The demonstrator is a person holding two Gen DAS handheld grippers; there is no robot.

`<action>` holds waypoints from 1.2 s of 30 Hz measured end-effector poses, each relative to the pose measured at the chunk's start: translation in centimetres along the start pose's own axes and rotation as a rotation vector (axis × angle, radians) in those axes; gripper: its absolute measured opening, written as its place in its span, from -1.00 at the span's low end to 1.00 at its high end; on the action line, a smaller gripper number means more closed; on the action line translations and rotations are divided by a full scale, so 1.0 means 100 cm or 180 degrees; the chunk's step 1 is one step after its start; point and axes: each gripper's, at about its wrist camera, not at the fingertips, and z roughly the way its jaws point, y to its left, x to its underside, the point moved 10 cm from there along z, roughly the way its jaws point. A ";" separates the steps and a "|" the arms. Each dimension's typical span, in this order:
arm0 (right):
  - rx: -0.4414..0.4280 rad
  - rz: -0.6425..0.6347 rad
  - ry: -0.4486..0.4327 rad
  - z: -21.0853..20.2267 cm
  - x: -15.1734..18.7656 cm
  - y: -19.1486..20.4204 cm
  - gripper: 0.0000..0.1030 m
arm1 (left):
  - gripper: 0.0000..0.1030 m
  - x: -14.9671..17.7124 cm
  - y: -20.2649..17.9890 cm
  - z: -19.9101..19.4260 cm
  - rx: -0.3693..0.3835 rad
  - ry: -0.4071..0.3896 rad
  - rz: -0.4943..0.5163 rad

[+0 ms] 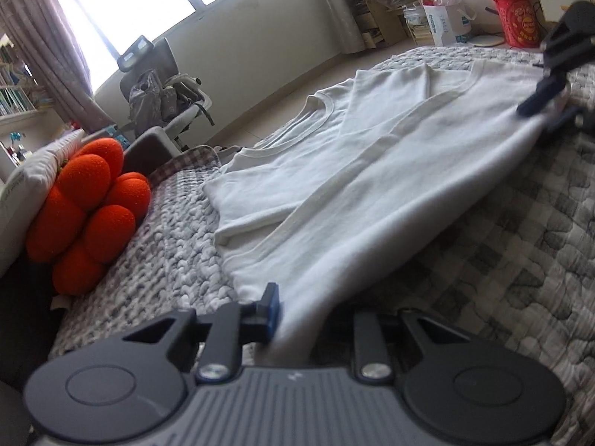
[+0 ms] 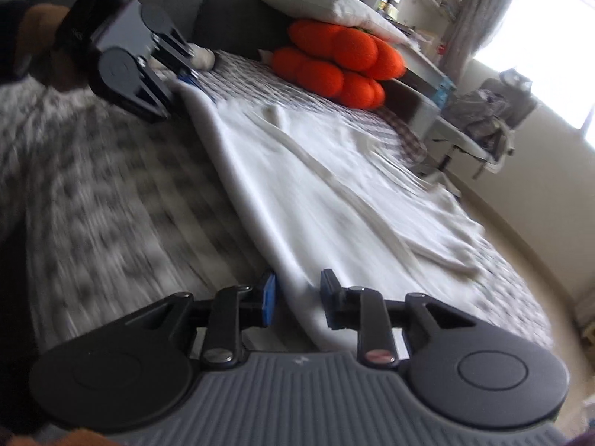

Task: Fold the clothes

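White cloth fills both claws: the left gripper [image 1: 293, 310] is clamped on one corner of the white garment [image 1: 372, 186], the right gripper [image 2: 297, 297] pinching another. Between them its near edge lifts taut off the grey checked bedcover [image 1: 483, 260]. An orange cushion [image 1: 89, 204] sits at nine o'clock in the left view.

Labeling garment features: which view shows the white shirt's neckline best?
Left wrist view: the white shirt is sharp, its ribbed neckline clearly outlined on the bed. In the right wrist view the shirt is motion-blurred; only ribbed trim bands show, no distinct neckline.
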 end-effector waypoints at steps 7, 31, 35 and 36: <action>0.0154 -0.0206 0.0004 -0.006 0.022 -0.019 -0.35 | -0.57 0.002 0.001 -0.001 -0.0071 0.0043 0.0001; 0.0258 -0.0143 -0.0207 -0.025 0.018 -0.050 -0.81 | -0.75 -0.004 0.018 -0.011 0.0162 -0.0031 -0.0444; 0.0322 0.0121 -0.0355 -0.027 0.003 -0.069 -0.81 | -0.74 -0.023 0.045 -0.018 0.0409 -0.0146 -0.1166; 0.0337 0.0182 -0.0386 -0.027 -0.001 -0.073 -0.81 | -0.73 -0.026 0.052 -0.016 0.0467 -0.0152 -0.1340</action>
